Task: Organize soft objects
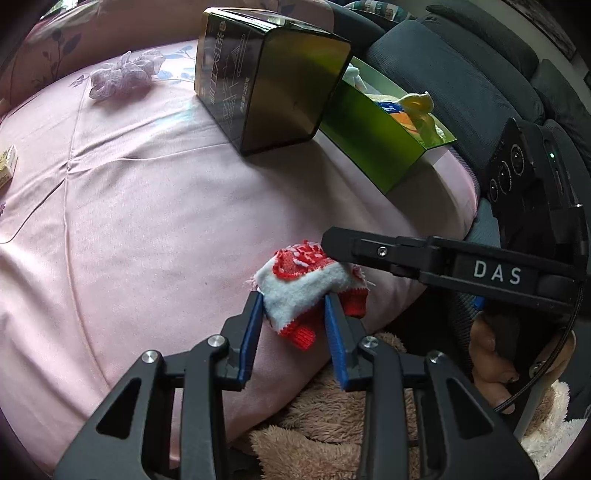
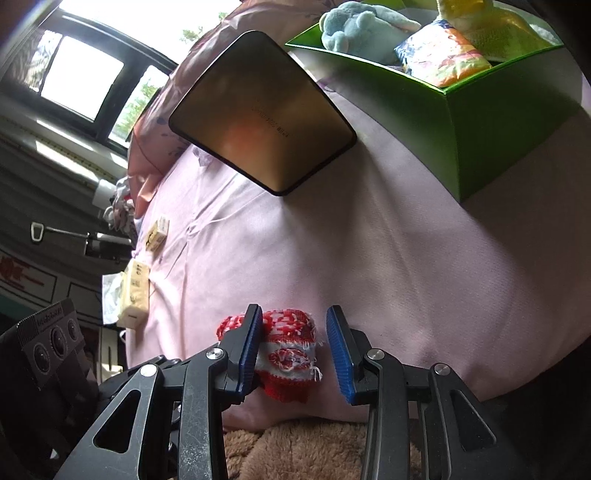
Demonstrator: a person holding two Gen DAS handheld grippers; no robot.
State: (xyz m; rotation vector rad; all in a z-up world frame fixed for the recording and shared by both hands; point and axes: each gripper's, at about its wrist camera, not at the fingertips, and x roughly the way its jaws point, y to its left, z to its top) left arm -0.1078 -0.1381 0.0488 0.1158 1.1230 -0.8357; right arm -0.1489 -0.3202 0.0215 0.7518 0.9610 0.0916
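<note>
I have both grippers down on the sock (image 1: 310, 291), a small red and white knitted thing lying on the pink bedsheet (image 1: 155, 229) near its front edge.

My left gripper (image 1: 293, 314) has its blue pads (image 1: 255, 332) on either side of the sock's white end, and both look to be pressing into the cloth, so I read it as clenched on the sock. My right gripper (image 2: 295, 349) straddles the other end: its left pad (image 2: 249, 354) lies against the sock, while the right pad stands clear with pink sheet showing in the gap, so that one is not gripping. In the left view, the right gripper's black finger reaches in from the right and lies across the top of the sock.

Just in front of the sock, off the sheet's edge, is a brown fuzzy blanket (image 1: 332, 424). To the sock's right, a hand (image 1: 495, 365) holds the right gripper's handle.

Well behind the sock stands a dark, gold-tinted box (image 1: 269, 85), tilted with one end raised. Behind and to the right of the sock, beside that dark box, sits a green box (image 2: 491, 140) holding a blue plush toy (image 2: 362, 29), a yellow plush toy (image 2: 480, 22) and a colourful packet (image 2: 443, 55).

Far behind the sock to the left, a pale lilac scrunchie (image 1: 125, 74) lies on the sheet. Further left of the sock, two small cream packets (image 2: 136, 295) lie near the sheet's left side.
</note>
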